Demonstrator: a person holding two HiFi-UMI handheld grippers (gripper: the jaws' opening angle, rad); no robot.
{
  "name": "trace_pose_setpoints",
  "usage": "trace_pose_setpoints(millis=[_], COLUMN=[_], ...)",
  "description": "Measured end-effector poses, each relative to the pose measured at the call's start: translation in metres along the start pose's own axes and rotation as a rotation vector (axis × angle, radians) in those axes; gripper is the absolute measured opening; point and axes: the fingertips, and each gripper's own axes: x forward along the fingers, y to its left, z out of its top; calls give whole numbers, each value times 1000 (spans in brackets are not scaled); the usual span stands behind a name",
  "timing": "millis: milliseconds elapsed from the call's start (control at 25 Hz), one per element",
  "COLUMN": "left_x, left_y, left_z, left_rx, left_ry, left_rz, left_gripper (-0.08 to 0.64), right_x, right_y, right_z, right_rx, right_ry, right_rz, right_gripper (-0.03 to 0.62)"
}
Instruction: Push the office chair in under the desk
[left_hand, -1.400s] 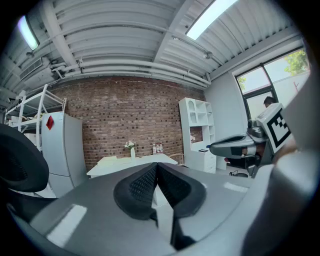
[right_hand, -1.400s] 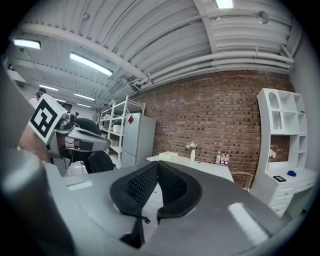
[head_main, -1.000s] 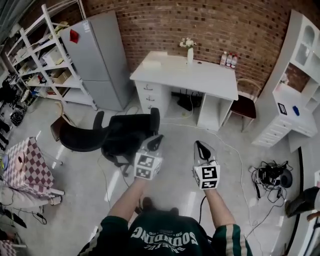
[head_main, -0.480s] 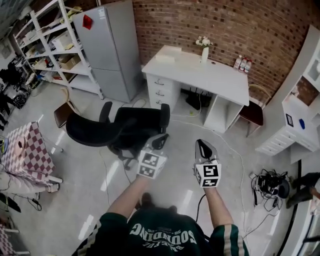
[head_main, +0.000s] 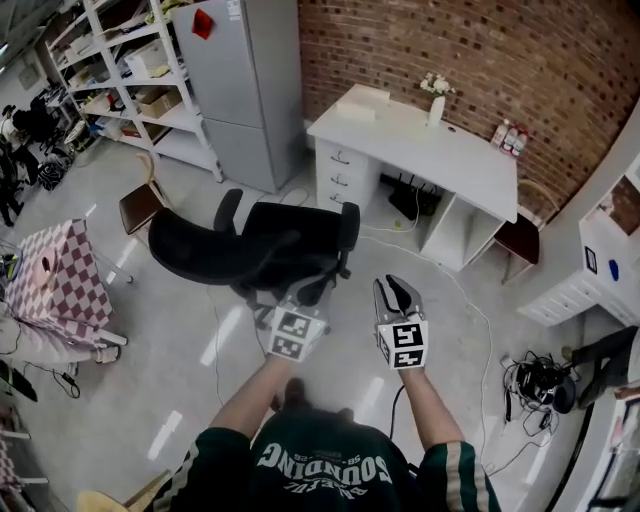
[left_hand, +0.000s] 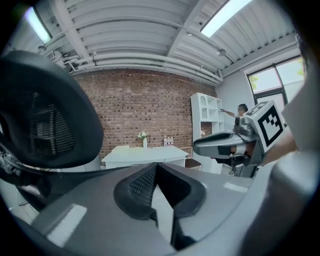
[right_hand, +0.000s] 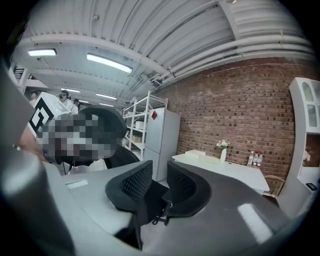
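The black office chair (head_main: 285, 240) stands on the floor in front of the white desk (head_main: 420, 140), apart from it, with its backrest (head_main: 195, 248) toward the left. My left gripper (head_main: 312, 290) is shut with nothing between its jaws, its tip right at the chair's near side. In the left gripper view the backrest (left_hand: 45, 120) looms at left beside the shut jaws of the left gripper (left_hand: 156, 167), with the desk (left_hand: 145, 152) far ahead. My right gripper (head_main: 398, 288) hovers over bare floor to the chair's right. Its jaws are opening, with a small empty gap between them (right_hand: 159, 172).
A grey fridge (head_main: 250, 80) and white shelves (head_main: 110, 90) stand at the back left. A brown chair (head_main: 520, 240) sits at the desk's right end, beside a white cabinet (head_main: 590, 270). Cables (head_main: 535, 380) lie on the floor at right. A checkered table (head_main: 45, 290) is at left.
The head view has swung, so chair and desk sit further right in it. The right gripper's jaws have parted a little. The left gripper stays shut near the chair.
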Motion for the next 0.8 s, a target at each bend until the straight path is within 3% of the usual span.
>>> trace_pose_setpoints(millis=[280, 480, 800], left_x=[-35, -61, -94], left_y=[44, 72, 103], left_z=[-41, -57, -77], left_rx=[-47, -70, -99], left_ry=[52, 68, 80], left_rz=[85, 140, 208], left_gripper=[8, 9, 8], right_x=[42, 72, 119], right_y=[47, 75, 93], right_z=[-28, -31, -33], right_rx=[-18, -64, -217], right_ry=[82, 104, 124], right_rz=[101, 152, 139], right_gripper=[200, 241, 342])
